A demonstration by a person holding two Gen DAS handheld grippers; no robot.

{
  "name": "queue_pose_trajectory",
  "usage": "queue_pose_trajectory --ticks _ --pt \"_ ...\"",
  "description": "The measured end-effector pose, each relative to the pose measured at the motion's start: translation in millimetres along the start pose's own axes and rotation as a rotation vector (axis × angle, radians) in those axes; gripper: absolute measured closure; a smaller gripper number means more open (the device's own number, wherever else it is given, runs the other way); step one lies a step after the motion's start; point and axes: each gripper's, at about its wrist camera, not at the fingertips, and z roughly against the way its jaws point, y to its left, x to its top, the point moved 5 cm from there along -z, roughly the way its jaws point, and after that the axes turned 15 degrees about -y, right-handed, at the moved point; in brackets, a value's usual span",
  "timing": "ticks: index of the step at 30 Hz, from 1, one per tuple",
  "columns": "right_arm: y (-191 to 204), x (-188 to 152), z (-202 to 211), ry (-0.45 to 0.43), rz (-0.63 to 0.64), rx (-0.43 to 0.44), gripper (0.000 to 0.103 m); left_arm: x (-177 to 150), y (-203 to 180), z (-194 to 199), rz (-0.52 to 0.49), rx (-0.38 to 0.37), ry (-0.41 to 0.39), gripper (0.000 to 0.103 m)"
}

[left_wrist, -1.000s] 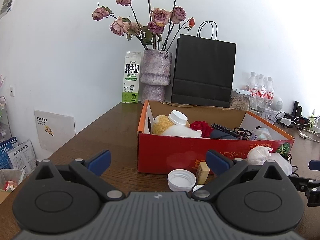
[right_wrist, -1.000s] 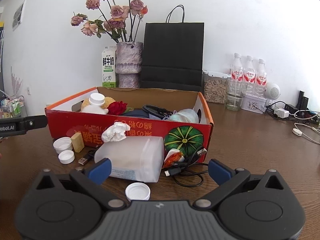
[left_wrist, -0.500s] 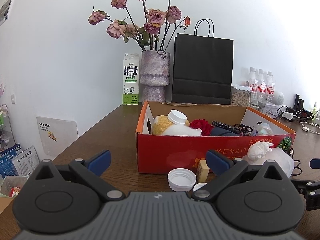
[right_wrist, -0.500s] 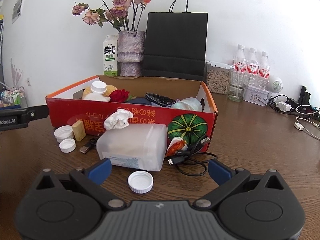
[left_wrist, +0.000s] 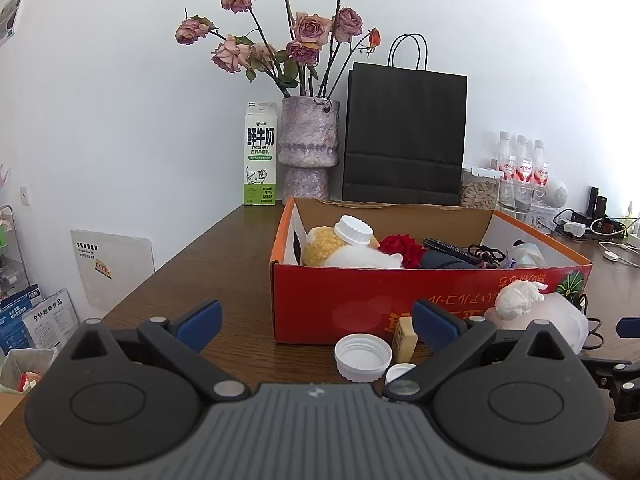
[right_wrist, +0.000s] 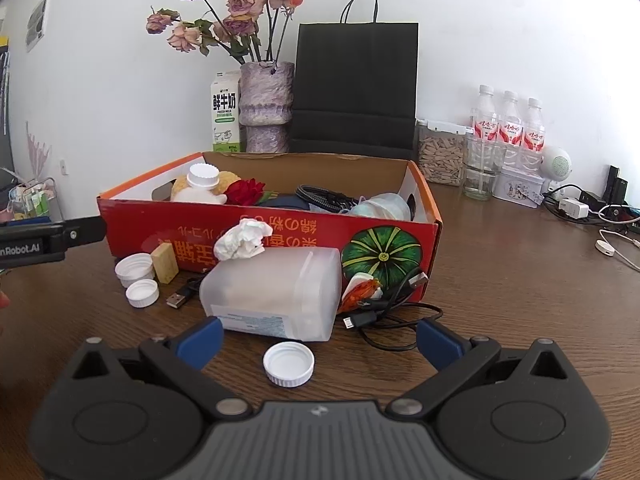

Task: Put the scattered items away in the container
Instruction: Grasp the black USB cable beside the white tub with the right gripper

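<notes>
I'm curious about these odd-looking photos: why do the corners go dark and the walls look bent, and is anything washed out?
Left wrist view: fisheye lens curves the wall and darkens the corners; the upper right wall is overexposed, and the red box shows a soft sheen. Right wrist view: same curved edges, bright even light, the translucent container and white cap sharp, and the open right gripper close to the lens.

You are in a lived-in room, home or small office. Ahead of your tongs a brown wooden table [right_wrist: 500, 280] meets a plain white wall. At the back stand a mottled purple vase of dried pink roses [left_wrist: 308, 148], a green-and-white milk carton [left_wrist: 260, 154] and a black paper carrier bag [right_wrist: 354, 88]. Far right: three red-labelled water bottles [right_wrist: 508, 132], and chargers with white cables [right_wrist: 580, 210].
</notes>
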Motion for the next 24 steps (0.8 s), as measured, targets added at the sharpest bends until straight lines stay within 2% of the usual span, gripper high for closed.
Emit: queue_pose_trajectory --ticks 5,9,15,24 --pt "-3.5 0.9 0.3 -0.013 -0.018 -0.009 0.000 -0.5 1.5 -0.1 0.008 -0.001 0.006 0.000" --pt "-21.2 3.9 -1.2 -0.031 -0.023 -0.068 0.002 -0.6 1.6 -0.9 0.014 -0.005 0.010 0.000" --pt "-53.7 10.2 0.1 -0.032 -0.028 -0.093 0.007 -1.5 2.5 -2.8 0.024 -0.011 0.022 0.000" --pt "-59.6 0.1 -40.4 0.088 -0.016 -0.097 0.009 -2.9 2.7 -5.4 0.033 -0.010 0.042 0.000"
